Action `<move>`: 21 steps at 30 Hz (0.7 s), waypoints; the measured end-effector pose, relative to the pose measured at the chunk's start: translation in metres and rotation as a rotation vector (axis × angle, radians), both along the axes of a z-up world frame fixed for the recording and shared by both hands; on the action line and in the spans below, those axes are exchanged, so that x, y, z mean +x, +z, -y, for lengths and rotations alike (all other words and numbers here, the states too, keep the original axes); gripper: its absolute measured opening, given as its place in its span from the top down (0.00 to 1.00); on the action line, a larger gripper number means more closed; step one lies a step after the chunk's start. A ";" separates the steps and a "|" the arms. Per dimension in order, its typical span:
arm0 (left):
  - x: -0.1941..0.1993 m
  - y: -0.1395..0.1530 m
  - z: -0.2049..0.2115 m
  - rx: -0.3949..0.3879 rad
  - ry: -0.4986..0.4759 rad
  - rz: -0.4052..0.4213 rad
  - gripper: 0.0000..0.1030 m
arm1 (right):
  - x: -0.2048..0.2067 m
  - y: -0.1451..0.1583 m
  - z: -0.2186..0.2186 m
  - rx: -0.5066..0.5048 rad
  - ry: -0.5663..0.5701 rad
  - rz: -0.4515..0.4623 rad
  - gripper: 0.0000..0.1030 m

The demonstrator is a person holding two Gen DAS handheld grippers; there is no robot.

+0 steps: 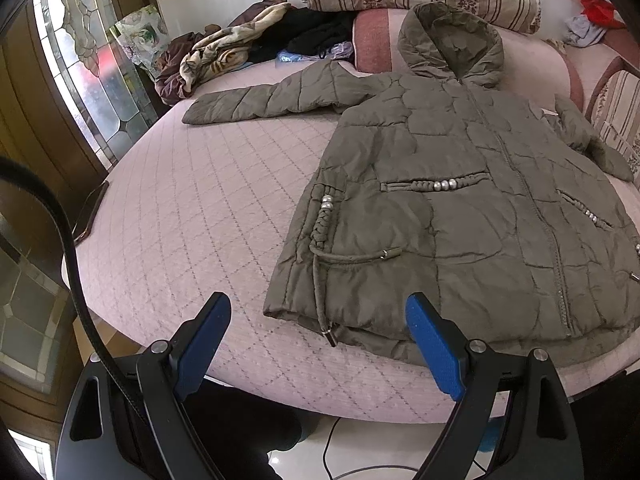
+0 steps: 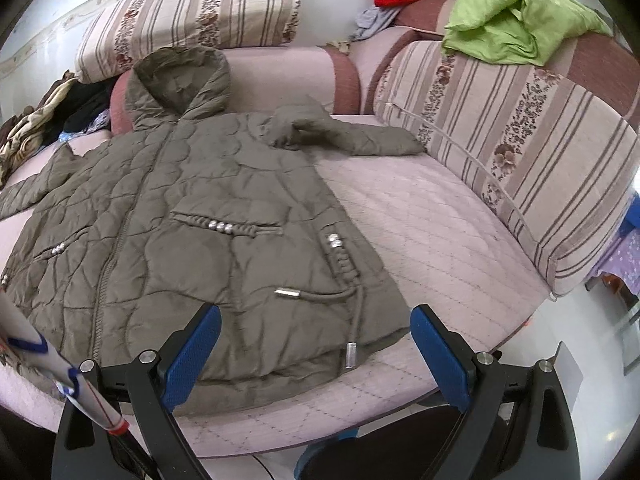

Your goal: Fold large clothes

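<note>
Left gripper [image 1: 318, 344]: nearest the camera, jaws spread wide with nothing between them, held above the front edge of the bed, near the coat's left bottom corner.
Right gripper [image 2: 316, 350]: jaws also wide apart and empty, above the coat's right bottom corner at the bed's front edge.
Blue pads [image 1: 436, 346]: line the inside of each finger; none touches the fabric.
Coat [image 1: 460, 200]: an olive quilted coat lying flat, front up and zipped, in the middle of the bed, hem toward the grippers, hood away from them.
Drawcords [image 2: 351, 354]: cords with metal tips hang at both hem corners; braided trim with silver beads sits on the pockets.
Bed [image 1: 192, 220]: covered in a pale pink quilted spread, bare on either side of the coat.
Sleeves [image 1: 260, 100]: the left one stretches straight out to the side; the right one [image 2: 360, 136] is bent, its cuff near a striped cushion [image 2: 520, 152].
Hood [image 1: 452, 40]: rests against a pink bolster [image 2: 280, 76].
Far clutter: a heap of dark and patterned clothes [image 1: 224, 52] at the left, a green cloth [image 2: 516, 16] at the right.
</note>
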State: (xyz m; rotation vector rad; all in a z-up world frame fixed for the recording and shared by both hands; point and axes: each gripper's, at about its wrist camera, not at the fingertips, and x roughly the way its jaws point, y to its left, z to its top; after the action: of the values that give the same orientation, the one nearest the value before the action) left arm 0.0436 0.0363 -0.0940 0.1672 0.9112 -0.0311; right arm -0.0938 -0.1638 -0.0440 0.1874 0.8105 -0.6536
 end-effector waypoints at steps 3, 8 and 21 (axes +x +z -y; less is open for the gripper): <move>0.004 -0.001 -0.006 0.003 0.016 -0.003 0.14 | -0.002 0.000 0.009 0.003 -0.016 0.001 0.05; 0.019 -0.004 -0.022 -0.010 0.053 -0.018 0.14 | -0.008 0.000 0.029 0.003 -0.047 -0.004 0.05; 0.077 -0.034 -0.066 -0.289 0.042 -0.128 0.14 | 0.001 -0.035 0.103 0.209 -0.047 -0.011 0.05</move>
State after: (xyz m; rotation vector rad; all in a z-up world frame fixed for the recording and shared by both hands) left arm 0.1206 0.1025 -0.1285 -0.1246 1.0271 -0.1349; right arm -0.0929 -0.2668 -0.0788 0.3937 0.8874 -0.6140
